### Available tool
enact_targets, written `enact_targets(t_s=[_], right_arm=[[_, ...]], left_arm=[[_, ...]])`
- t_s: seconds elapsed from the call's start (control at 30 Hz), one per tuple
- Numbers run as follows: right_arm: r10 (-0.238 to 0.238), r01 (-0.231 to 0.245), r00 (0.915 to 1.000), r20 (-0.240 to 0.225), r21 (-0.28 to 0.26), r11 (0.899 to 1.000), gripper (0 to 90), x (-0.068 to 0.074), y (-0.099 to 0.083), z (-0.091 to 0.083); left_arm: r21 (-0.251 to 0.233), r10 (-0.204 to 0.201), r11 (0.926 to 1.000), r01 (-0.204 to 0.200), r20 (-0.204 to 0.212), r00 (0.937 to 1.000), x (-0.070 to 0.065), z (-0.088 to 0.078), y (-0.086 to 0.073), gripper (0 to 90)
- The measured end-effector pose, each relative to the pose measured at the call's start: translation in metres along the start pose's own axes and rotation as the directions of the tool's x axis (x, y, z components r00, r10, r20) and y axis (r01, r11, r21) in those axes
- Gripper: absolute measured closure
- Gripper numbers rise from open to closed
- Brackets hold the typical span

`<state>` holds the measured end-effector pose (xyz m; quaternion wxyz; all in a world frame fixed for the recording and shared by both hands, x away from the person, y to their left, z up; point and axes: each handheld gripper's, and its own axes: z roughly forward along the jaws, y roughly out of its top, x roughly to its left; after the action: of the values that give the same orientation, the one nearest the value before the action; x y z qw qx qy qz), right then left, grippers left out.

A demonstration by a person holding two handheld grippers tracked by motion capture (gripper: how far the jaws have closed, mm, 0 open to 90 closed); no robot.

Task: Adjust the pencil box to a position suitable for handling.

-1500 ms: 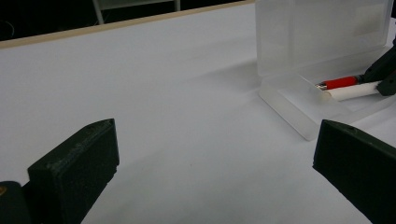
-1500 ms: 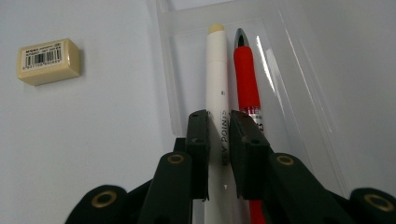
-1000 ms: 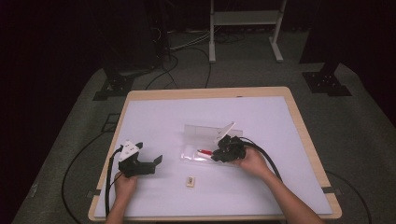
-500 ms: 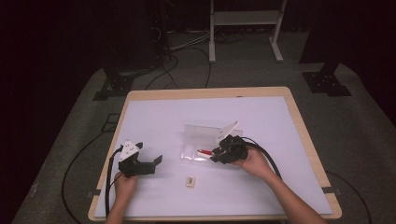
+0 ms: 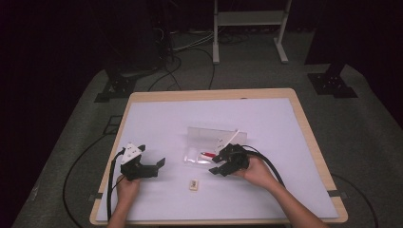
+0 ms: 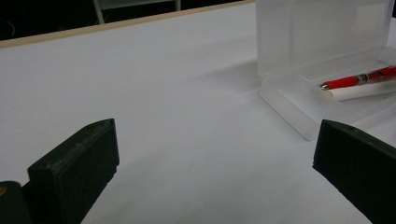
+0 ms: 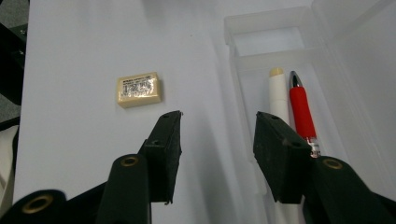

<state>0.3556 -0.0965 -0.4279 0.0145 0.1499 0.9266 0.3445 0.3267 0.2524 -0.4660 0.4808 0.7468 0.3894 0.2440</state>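
A clear plastic pencil case [image 5: 212,142] lies open mid-table, its lid raised at the back. Inside it lie a red pen [image 7: 301,107] and a white pen [image 7: 279,95], side by side. My right gripper [image 7: 219,119] hovers at the case's near edge; its jaws have just been opening and nothing is between them. A small cream eraser [image 7: 138,88] rests on the table to its left, also seen in the high view as the eraser [image 5: 193,184]. My left gripper [image 6: 217,130] stands wide open and empty, facing the case [image 6: 322,56] and the red pen [image 6: 359,79].
The white table top [image 5: 166,123] has a wooden rim. In the high view my left gripper [image 5: 159,167] sits at the near left and my right gripper [image 5: 217,165] by the case. Cables trail from both toward the table's near edge.
My right gripper has drawn back a little from the case toward the near edge, and its jaws stand wider apart. The left gripper has stayed where it was.
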Motion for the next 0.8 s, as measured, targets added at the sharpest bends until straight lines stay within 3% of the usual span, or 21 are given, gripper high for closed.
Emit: enact_targets(t_s=[0.8], right_arm=[[-0.022, 0.022, 0.9987, -0.047, -0.001, 1.0, 45.7, 0.02, 0.006, 0.012]], left_arm=[[0.002, 0.003, 1.0, -0.003, 0.0, 1.0, 0.0, 0.0, 0.0, 0.0]])
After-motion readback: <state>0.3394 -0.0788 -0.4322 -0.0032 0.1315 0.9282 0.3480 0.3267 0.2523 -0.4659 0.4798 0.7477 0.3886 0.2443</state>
